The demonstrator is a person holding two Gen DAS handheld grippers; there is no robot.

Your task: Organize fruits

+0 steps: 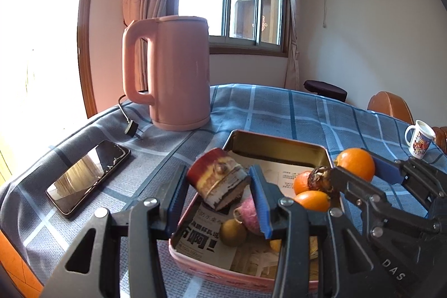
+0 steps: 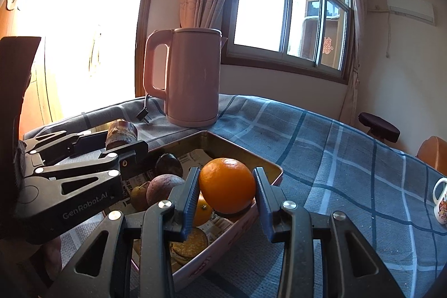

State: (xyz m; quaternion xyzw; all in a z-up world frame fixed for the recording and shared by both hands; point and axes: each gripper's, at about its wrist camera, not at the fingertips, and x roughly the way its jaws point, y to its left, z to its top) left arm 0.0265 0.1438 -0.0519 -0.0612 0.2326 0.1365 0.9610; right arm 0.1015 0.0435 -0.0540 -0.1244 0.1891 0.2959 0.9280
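A metal tin (image 1: 279, 143) lined with newspaper sits on the blue checked tablecloth and holds several fruits: small oranges (image 1: 311, 200), a pink fruit (image 1: 250, 211), a brown round fruit (image 1: 233, 232). My left gripper (image 1: 218, 183) is shut on a red-and-cream cylindrical piece (image 1: 216, 179), held above the tin's left part; it also shows in the right wrist view (image 2: 121, 134). My right gripper (image 2: 227, 187) is shut on a large orange (image 2: 227, 185) above the tin's (image 2: 243, 155) right side; the orange also shows in the left wrist view (image 1: 356, 164). Dark purple fruits (image 2: 164, 186) lie in the tin.
A pink electric kettle (image 1: 173, 71) stands at the back of the table, its plug (image 1: 131, 127) beside it. A phone (image 1: 88, 176) lies at the left. A white mug (image 1: 419, 138) stands at the far right. Chairs (image 1: 391, 104) stand beyond the table.
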